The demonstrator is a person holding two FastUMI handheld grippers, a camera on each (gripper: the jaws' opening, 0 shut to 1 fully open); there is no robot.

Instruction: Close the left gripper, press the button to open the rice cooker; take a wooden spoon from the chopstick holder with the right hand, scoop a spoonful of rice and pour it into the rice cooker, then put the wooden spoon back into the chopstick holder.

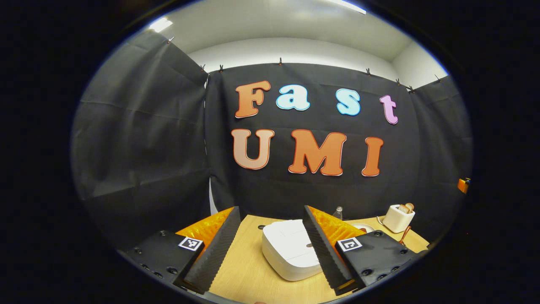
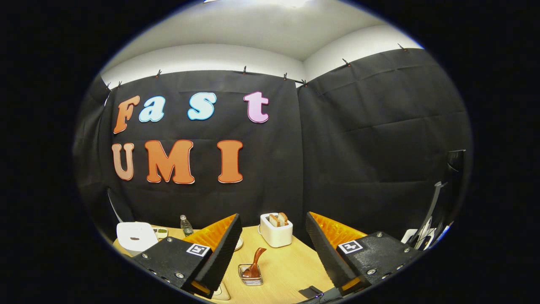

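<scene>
With the left gripper (image 1: 272,236) spread wide, the rice cooker (image 1: 291,251) at 12 o'clock risks a straddled, unpressed button.

The right finger (image 1: 322,249) of the left gripper covers the right side of the cooker (image 1: 287,251) and whatever sits on its lid there. Behind that finger only the top of a bottle (image 1: 338,212) shows, and a plate (image 1: 363,228) is half hidden. In the right gripper view, the cooker (image 2: 135,237) is partly behind the left finger (image 2: 219,257). The spoon's (image 2: 255,261) bowl sinks into the holder (image 2: 250,274). A dark flat thing (image 2: 310,291) is cut off at the bottom edge.
</scene>
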